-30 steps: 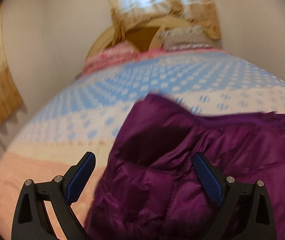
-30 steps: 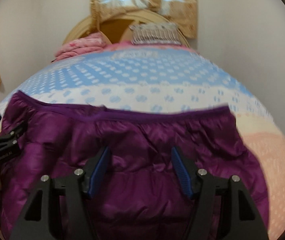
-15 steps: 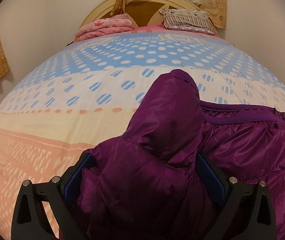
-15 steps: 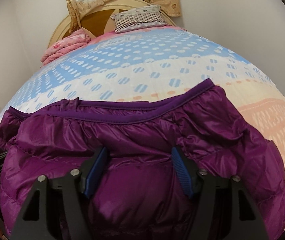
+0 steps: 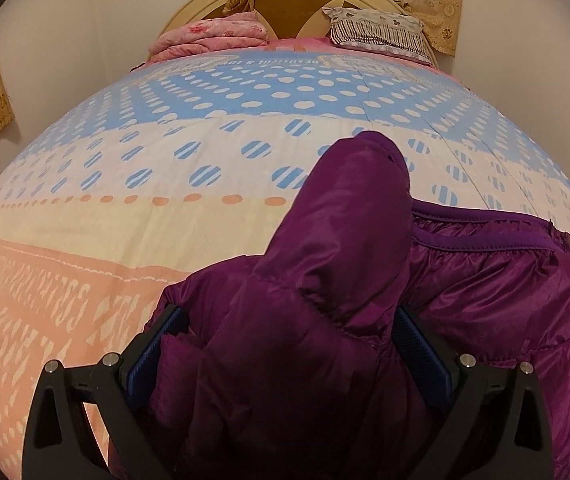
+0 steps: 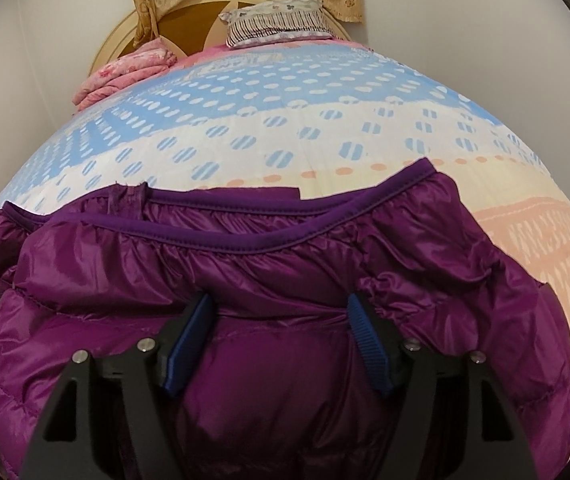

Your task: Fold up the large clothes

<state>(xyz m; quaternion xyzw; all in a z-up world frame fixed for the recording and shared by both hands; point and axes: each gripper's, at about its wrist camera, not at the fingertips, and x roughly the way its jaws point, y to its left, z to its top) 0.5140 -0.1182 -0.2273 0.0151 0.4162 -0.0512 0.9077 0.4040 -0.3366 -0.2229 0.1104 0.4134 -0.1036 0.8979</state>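
Now the purple jacket [image 6: 285,380] bulges between the opening right gripper [image 6: 281,344], left gripper [image 5: 285,352] spread.

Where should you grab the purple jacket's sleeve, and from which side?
Grip the sleeve near its cuff end, coming down from above at its bare left side. It lies folded across the jacket and sticks out onto the bedspread, so that end is free and thin enough to pinch; the puffy body is harder to hold.
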